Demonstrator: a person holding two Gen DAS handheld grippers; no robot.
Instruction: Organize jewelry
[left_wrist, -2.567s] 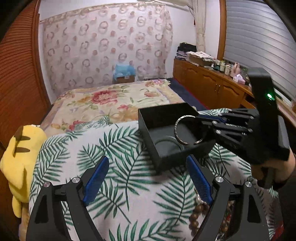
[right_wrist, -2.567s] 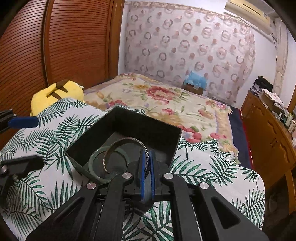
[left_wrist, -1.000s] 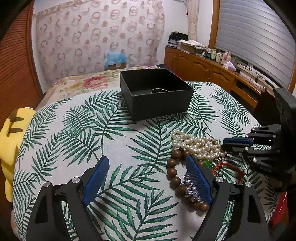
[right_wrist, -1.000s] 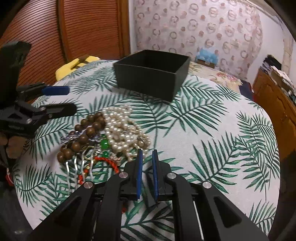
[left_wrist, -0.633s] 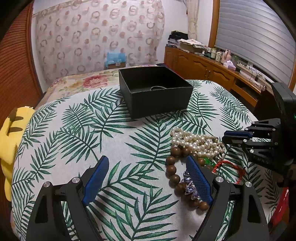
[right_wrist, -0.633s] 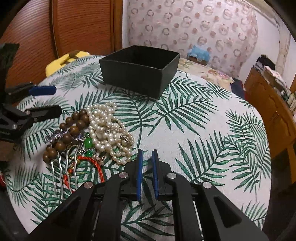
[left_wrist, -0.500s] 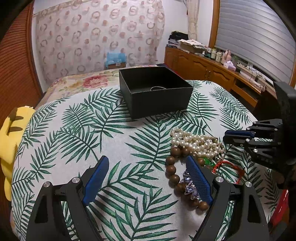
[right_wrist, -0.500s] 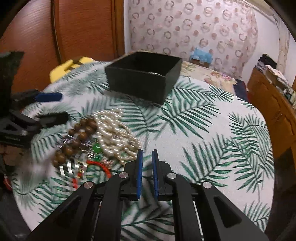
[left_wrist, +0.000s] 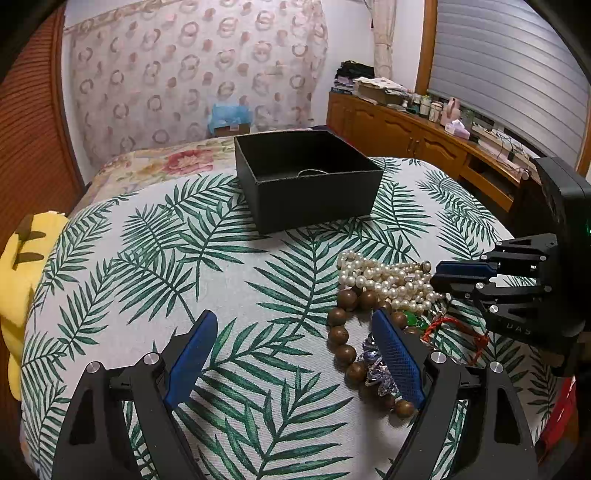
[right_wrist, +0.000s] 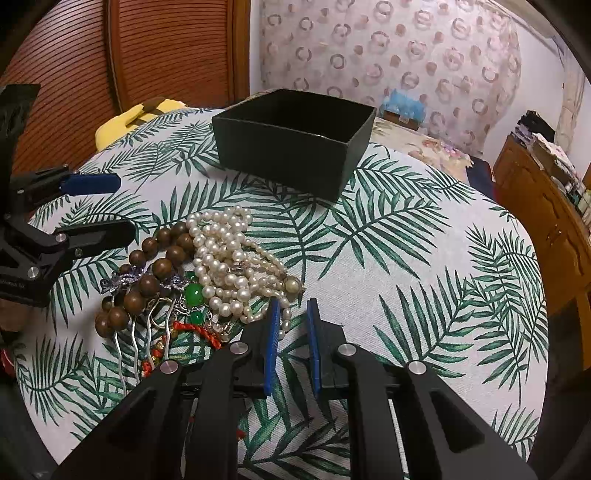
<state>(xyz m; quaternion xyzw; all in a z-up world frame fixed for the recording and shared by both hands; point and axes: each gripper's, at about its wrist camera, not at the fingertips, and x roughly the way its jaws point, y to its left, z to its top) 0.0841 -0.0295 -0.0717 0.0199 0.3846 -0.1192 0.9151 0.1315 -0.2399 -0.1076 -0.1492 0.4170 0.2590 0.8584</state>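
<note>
A black open box (left_wrist: 314, 199) (right_wrist: 280, 162) stands at the far side of the palm-leaf cloth, with a thin bangle (left_wrist: 312, 171) lying inside. Nearer lies a jewelry pile: pearl strands (left_wrist: 388, 277) (right_wrist: 229, 254), brown wooden beads (left_wrist: 341, 317) (right_wrist: 159, 266), green stones (right_wrist: 194, 295), a red cord (right_wrist: 195, 328) and a silver hair comb (right_wrist: 147, 332). My right gripper (right_wrist: 293, 304) (left_wrist: 437, 278) hovers at the pearls' near edge, its jaws opening a narrow gap with nothing between them. My left gripper (left_wrist: 293, 317) (right_wrist: 123, 206) stands wide open and empty beside the wooden beads.
The round table's cloth (left_wrist: 147, 258) drops away at every edge. A yellow plush toy (left_wrist: 18, 280) (right_wrist: 136, 114) sits off the left rim. Behind are a flowered bed (left_wrist: 166, 162), wooden cabinets (left_wrist: 406, 136) and a slatted wardrobe door (right_wrist: 129, 55).
The bangle that my right gripper held over the box now lies inside it. Both grippers have drawn back to the jewelry pile. The right jaws have parted slightly.
</note>
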